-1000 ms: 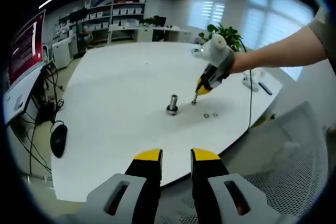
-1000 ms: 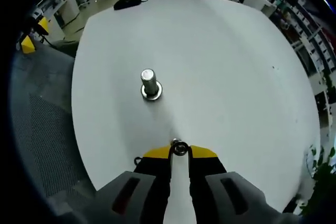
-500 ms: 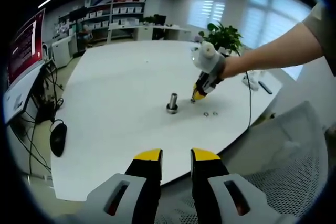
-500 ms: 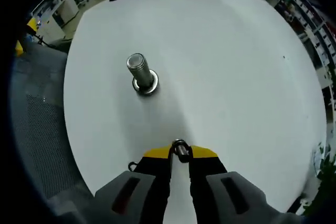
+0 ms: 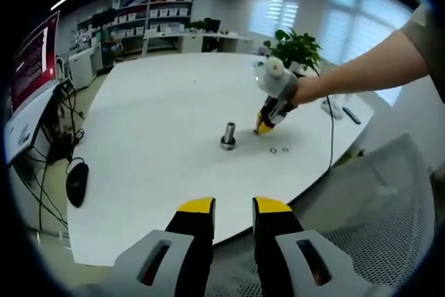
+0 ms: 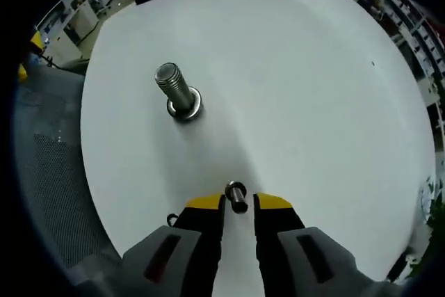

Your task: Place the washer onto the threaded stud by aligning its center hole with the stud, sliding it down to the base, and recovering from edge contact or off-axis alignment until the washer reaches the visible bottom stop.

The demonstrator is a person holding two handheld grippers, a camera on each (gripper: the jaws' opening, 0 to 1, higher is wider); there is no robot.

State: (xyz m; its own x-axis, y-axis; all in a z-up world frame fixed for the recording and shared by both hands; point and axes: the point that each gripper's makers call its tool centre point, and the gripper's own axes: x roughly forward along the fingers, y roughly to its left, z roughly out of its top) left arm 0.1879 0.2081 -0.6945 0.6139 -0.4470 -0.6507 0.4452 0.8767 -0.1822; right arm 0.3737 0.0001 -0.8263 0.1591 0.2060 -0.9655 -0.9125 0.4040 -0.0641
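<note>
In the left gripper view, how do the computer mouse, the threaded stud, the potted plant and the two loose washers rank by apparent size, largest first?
1. Potted plant, though it stands farther away.
2. Computer mouse, nearer the camera, so perhaps flattered.
3. Threaded stud.
4. Two loose washers, alike in size, not ranked between themselves.

The left gripper (image 5: 233, 206) rises from the bottom centre of the left gripper view, its yellow-tipped jaws parted with a clear gap. At the right of that view a bare forearm (image 5: 368, 67) reaches in, tilting the right gripper (image 5: 258, 129) down and leftward (tips low). In the right gripper view, the right gripper (image 6: 238, 202) jaws pinch a small metal ring.
</note>
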